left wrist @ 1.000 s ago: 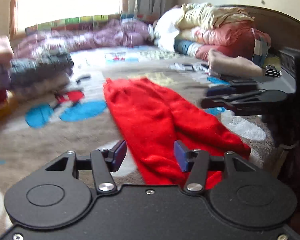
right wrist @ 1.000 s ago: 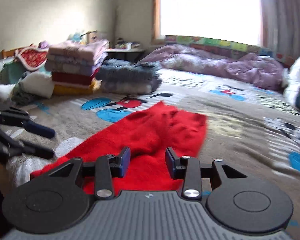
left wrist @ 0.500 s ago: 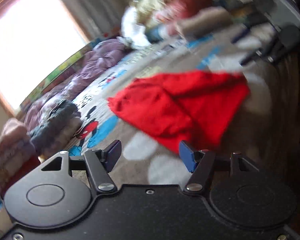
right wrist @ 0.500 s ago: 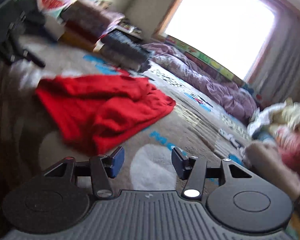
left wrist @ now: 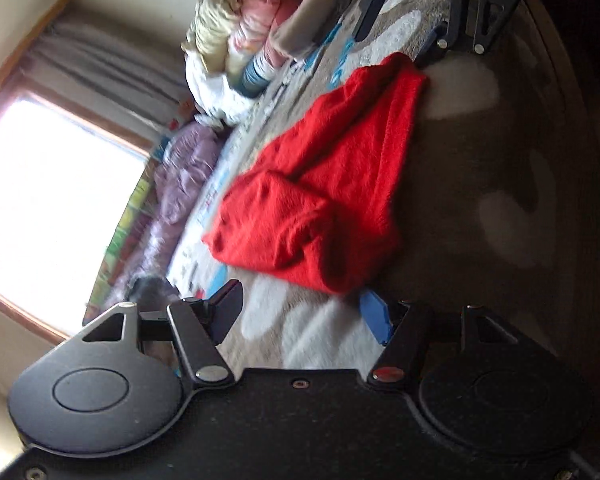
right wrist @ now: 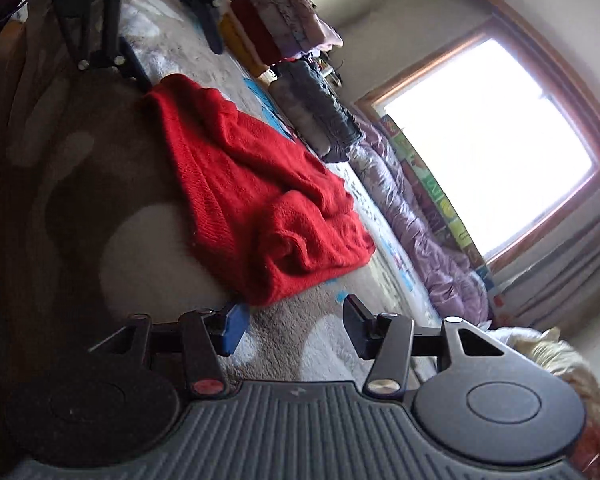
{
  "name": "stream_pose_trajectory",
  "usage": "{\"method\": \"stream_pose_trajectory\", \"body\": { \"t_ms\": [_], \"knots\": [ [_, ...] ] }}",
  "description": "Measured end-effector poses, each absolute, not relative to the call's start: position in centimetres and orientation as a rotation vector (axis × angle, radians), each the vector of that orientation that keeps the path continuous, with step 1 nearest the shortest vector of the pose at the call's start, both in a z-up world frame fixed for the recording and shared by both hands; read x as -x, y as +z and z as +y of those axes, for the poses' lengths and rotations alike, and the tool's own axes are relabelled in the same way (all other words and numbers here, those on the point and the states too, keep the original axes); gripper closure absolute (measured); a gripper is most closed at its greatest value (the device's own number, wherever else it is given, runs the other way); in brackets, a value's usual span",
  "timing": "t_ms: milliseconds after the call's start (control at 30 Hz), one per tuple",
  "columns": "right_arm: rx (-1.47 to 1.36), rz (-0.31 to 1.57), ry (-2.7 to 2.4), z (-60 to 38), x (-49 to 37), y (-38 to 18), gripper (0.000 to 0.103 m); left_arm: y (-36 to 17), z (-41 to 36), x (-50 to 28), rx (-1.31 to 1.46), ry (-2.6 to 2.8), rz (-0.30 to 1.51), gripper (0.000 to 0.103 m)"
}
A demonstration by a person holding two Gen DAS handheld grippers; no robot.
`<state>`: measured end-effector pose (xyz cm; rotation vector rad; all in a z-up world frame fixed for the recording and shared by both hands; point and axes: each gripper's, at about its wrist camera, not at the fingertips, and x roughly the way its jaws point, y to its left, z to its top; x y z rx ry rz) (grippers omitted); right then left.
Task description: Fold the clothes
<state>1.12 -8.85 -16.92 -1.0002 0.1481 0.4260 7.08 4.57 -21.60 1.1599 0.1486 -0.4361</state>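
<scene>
Left wrist view, strongly rolled. The left tool is seen with its jaws parted and nothing between them; the jaws have just been opening. Only the patterned brown and white blanket that covers the bed lies in the gap. The red garment, roughly folded, is spread on this blanket just beyond the fingertips, and one blue pad sits close to its near edge; contact cannot be told. At the garment's far end the right tool is seen near the corner, its black frame above. A pile of rolled bedding, a purple quilt and a bright window are noted behind.

Right wrist view, rolled the other way. The right tool is seen with its jaws parted and empty; these too have just been opening. The red garment lies on the blanket just ahead, close to the blue pad. The left tool is seen at the garment's far corner. A stack of folded clothes, a dark folded pile, the purple quilt and the window are recorded behind.
</scene>
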Motion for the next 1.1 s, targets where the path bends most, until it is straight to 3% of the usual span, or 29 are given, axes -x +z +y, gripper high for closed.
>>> {"method": "stream_pose_trajectory", "body": {
  "t_ms": [167, 500, 567, 600, 667, 833, 1100],
  "knots": [
    [1.050, 0.081, 0.383, -8.3, -1.1, -17.4, 0.039, -22.3, 3.6, -7.9, -1.208, -0.420, 0.070, 0.039],
    [1.052, -0.019, 0.401, -7.1, -1.6, -17.5, 0.043, -22.3, 3.6, -8.1, -1.217, -0.429, 0.019, 0.039],
    [1.033, 0.010, 0.435, -7.0, -2.0, -17.4, 0.057, -22.3, 3.6, -8.0, -1.211, -0.440, 0.036, 0.050],
    [1.026, 0.029, 0.452, -6.9, -2.2, -17.4, 0.074, -22.4, 3.5, -8.0, -1.211, -0.449, 0.056, 0.056],
    [1.018, 0.057, 0.475, -6.5, -2.2, -17.3, 0.076, -22.9, 2.8, -7.6, -1.247, -0.457, 0.078, 0.077],
    [0.942, 0.124, 0.507, -6.8, -2.2, -16.4, 0.080, -22.9, 2.5, -6.9, -1.263, -0.438, 0.116, 0.084],
    [0.903, 0.151, 0.591, -7.8, 1.5, -14.7, 0.081, -21.6, 2.9, -2.8, -1.291, -0.486, 0.119, 0.086]
  ]
}}
